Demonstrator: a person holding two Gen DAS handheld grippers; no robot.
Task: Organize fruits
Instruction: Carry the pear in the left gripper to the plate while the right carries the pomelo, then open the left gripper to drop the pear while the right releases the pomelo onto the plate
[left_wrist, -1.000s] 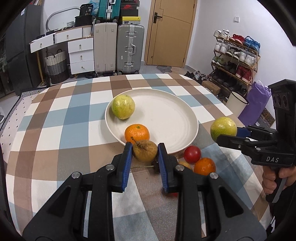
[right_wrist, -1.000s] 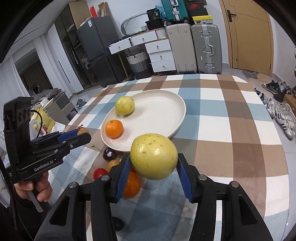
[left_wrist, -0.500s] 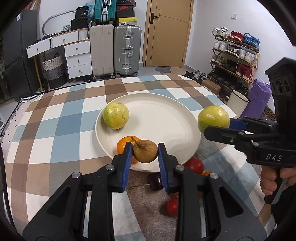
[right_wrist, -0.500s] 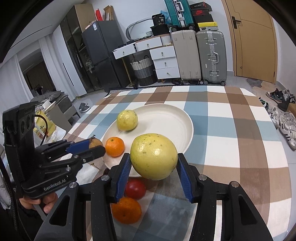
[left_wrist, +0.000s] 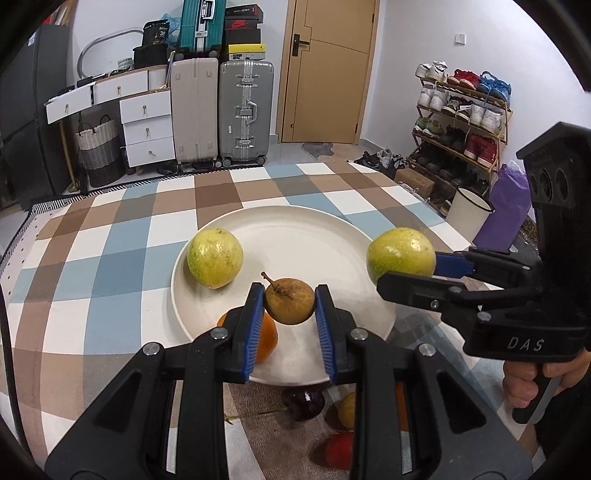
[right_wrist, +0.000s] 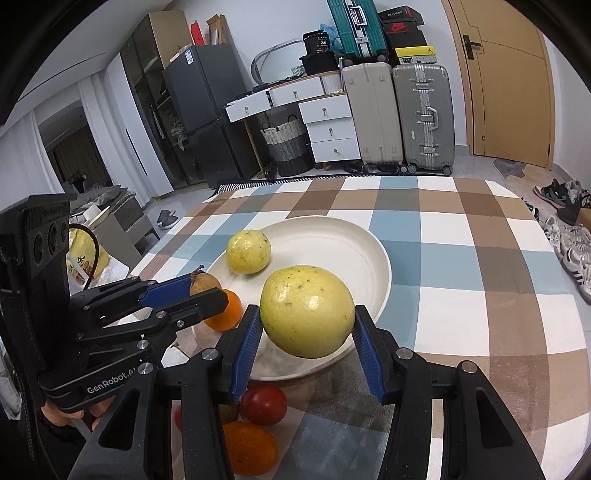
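Observation:
My left gripper (left_wrist: 289, 303) is shut on a small brown fruit with a stem (left_wrist: 290, 301) and holds it above the near rim of the white plate (left_wrist: 295, 240). My right gripper (right_wrist: 306, 334) is shut on a large yellow-green fruit (right_wrist: 307, 311), held above the plate's near right rim (right_wrist: 380, 254); it also shows in the left wrist view (left_wrist: 400, 253). On the plate lie another yellow-green fruit (left_wrist: 215, 257) and an orange (left_wrist: 266, 338).
On the checked cloth in front of the plate lie a dark cherry (left_wrist: 303, 401), a red fruit (right_wrist: 264, 404), an orange (right_wrist: 249, 446) and a small yellow fruit (left_wrist: 345, 410). Suitcases, drawers and a shoe rack stand beyond the table.
Both grippers have risen and moved forward over the plate's near rim, each still holding its fruit. The loose fruits on the cloth now lie below and behind the fingers.

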